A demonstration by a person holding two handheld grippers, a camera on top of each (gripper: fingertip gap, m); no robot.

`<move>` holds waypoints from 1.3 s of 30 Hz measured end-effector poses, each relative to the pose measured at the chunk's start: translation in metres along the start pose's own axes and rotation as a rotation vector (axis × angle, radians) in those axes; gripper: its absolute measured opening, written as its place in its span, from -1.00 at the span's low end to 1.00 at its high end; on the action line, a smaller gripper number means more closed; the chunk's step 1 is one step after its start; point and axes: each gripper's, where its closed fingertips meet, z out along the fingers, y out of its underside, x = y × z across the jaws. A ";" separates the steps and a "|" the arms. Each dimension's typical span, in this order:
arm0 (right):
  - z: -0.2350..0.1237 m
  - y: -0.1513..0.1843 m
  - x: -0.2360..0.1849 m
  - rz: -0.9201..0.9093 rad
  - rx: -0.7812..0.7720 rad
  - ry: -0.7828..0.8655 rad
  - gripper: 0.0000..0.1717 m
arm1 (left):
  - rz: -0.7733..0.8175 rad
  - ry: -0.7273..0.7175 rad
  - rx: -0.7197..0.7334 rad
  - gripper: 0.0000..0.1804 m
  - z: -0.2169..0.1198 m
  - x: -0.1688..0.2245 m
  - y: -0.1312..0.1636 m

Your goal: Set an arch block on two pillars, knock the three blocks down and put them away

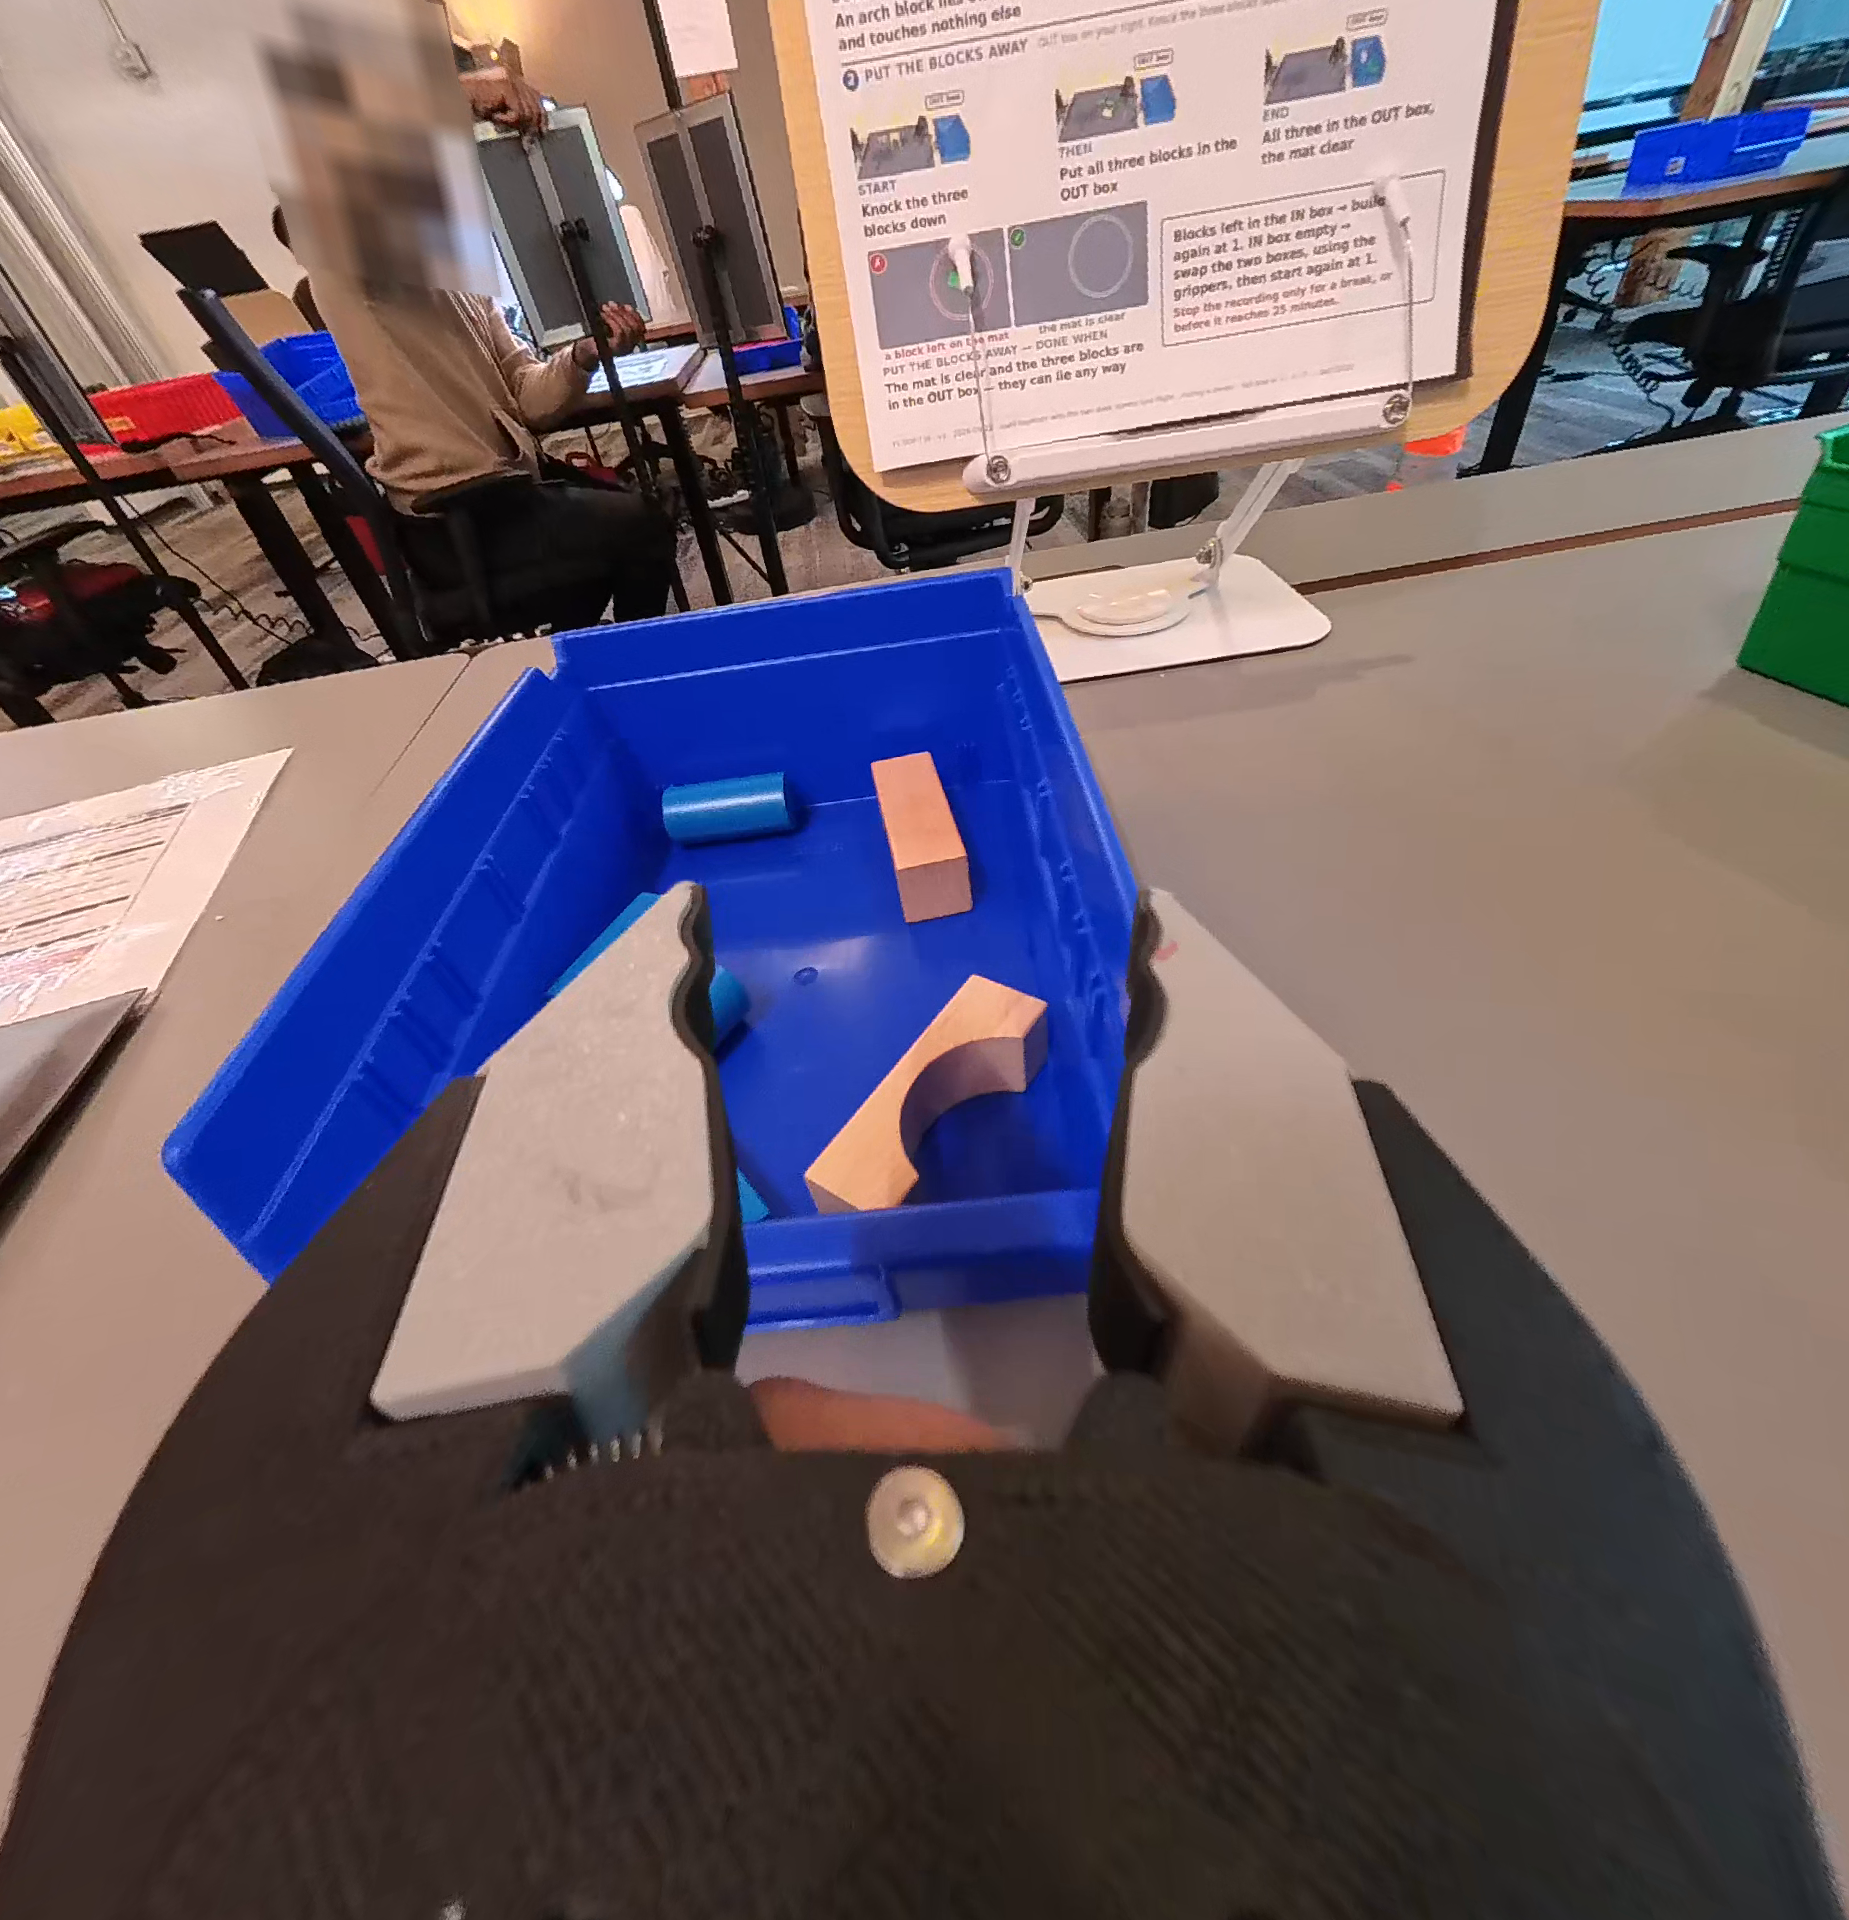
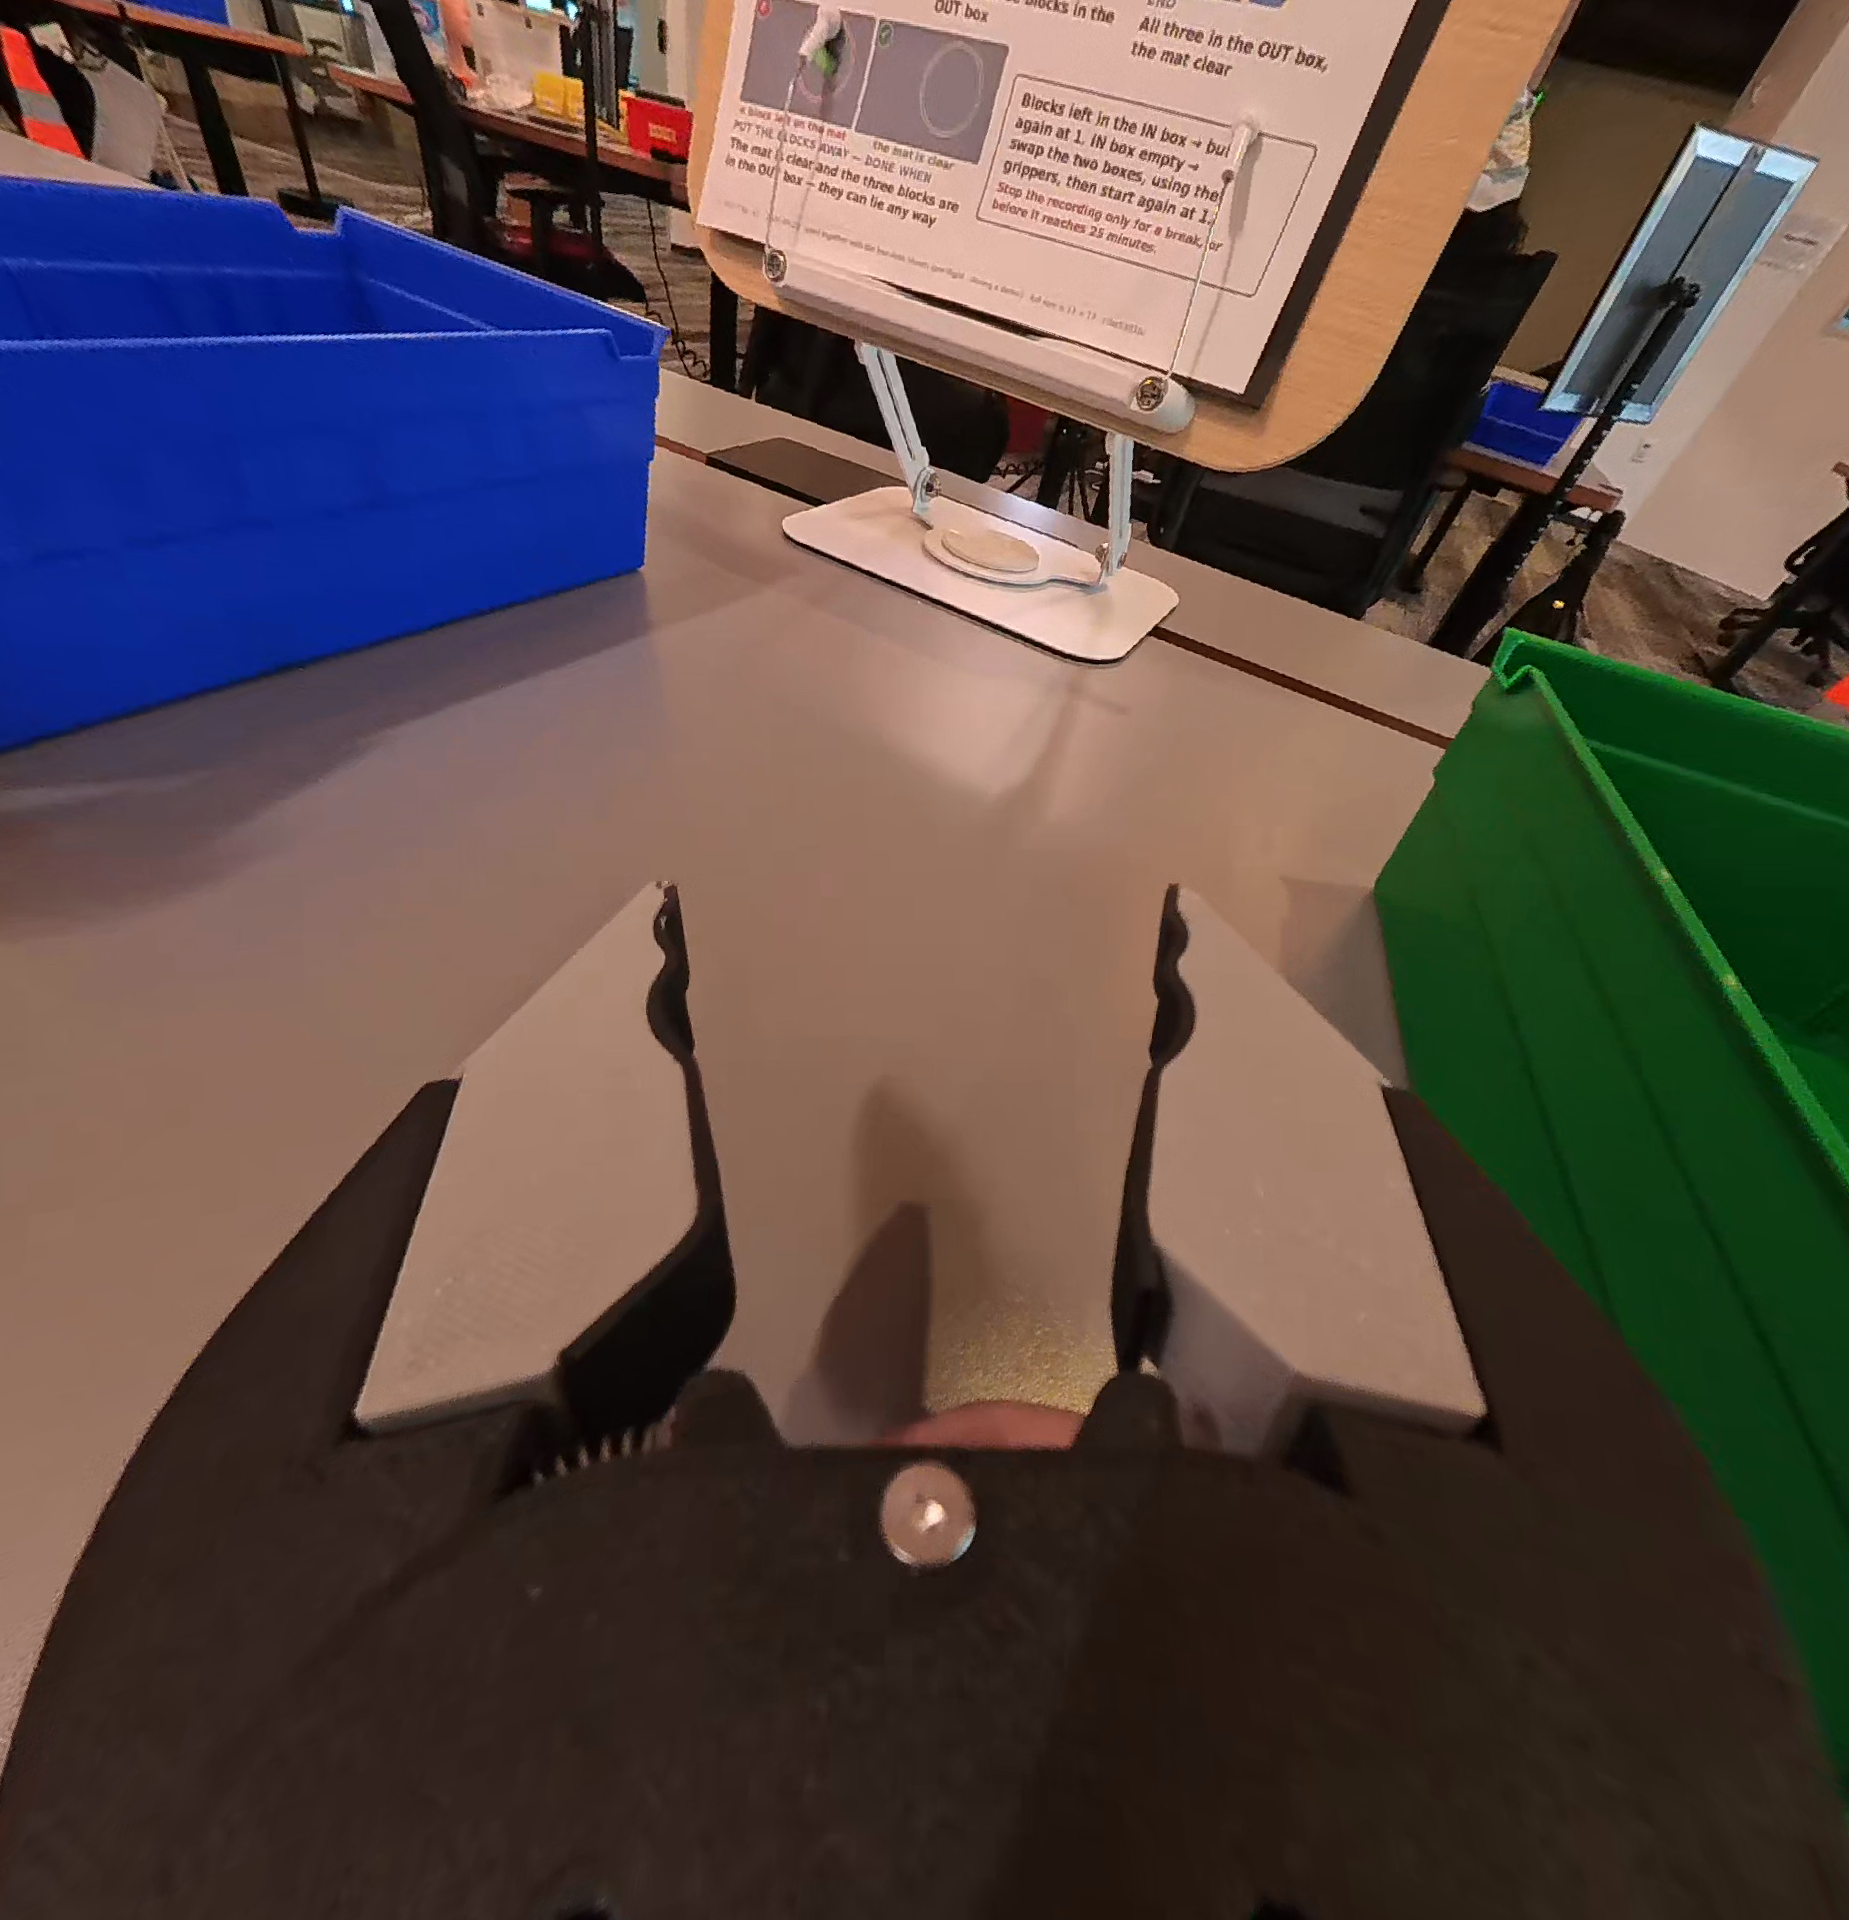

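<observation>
In the left wrist view my left gripper [image 1: 920, 935] is open and empty, held above the near end of the blue bin [image 1: 400, 997]. In the bin lie a wooden arch block [image 1: 925, 1112], a wooden rectangular block [image 1: 920, 836], a blue cylinder [image 1: 726, 808] and another blue block [image 1: 728, 1003] partly hidden behind my left finger. In the right wrist view my right gripper [image 2: 915, 935] is open and empty over the bare grey table [image 2: 847, 790], between the blue bin [image 2: 276, 488] on the left and the green bin [image 2: 1678, 987] on the right.
A white stand [image 1: 1180, 613] holds an instruction sheet behind the bins; it also shows in the right wrist view [image 2: 982, 561]. Papers [image 1: 78, 883] lie on the table at the left. A person sits at tables in the background. The green bin's corner [image 1: 1824, 582] shows at the right. The blue cylinder [image 1: 726, 808] is closer to my left gripper, around 25 centimeters from its tips; the right tips are 40 centimeters off.
</observation>
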 end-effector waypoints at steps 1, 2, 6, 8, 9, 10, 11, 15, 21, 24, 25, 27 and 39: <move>0.000 0.000 -0.001 0.000 0.000 -0.001 0.03 | -0.002 0.002 0.000 -0.13 0.000 -0.001 0.000; 0.000 0.001 -0.001 0.002 -0.005 -0.004 0.03 | -0.004 0.003 -0.001 -0.13 0.000 -0.002 -0.001; 0.003 0.004 -0.002 0.023 -0.025 -0.028 0.03 | -0.014 0.003 -0.022 -0.13 0.000 -0.009 0.004; 0.003 0.005 -0.003 0.035 -0.032 -0.042 -0.01 | -0.026 0.000 -0.026 -0.13 0.000 -0.015 0.006; 0.004 0.005 -0.003 0.043 -0.035 -0.048 -0.01 | -0.031 -0.003 -0.026 -0.13 0.000 -0.018 0.006; 0.004 0.005 -0.002 0.050 -0.037 -0.052 -0.01 | -0.034 -0.005 -0.025 -0.13 0.000 -0.022 0.006; 0.005 0.006 -0.002 0.056 -0.039 -0.056 -0.01 | -0.036 -0.003 -0.026 -0.13 -0.001 -0.024 0.007; 0.006 0.008 -0.003 0.068 -0.056 -0.068 -0.01 | -0.033 0.069 -0.075 -0.22 0.000 -0.023 0.015; 0.009 0.012 -0.007 0.031 -0.084 -0.069 -0.01 | -0.022 0.072 -0.112 -0.26 0.001 -0.029 0.023; 0.009 0.012 -0.008 0.011 -0.087 -0.064 -0.02 | -0.027 0.059 -0.143 -0.29 0.001 -0.039 0.029; 0.009 0.012 -0.008 0.006 -0.089 -0.065 -0.02 | -0.035 0.059 -0.163 -0.30 0.001 -0.043 0.033; 0.010 0.013 -0.010 -0.003 -0.094 -0.067 -0.02 | -0.061 0.064 -0.197 -0.31 0.001 -0.051 0.041; 0.013 0.017 -0.014 -0.043 -0.122 -0.068 -0.04 | -0.143 0.059 -0.217 -0.36 0.000 -0.073 0.050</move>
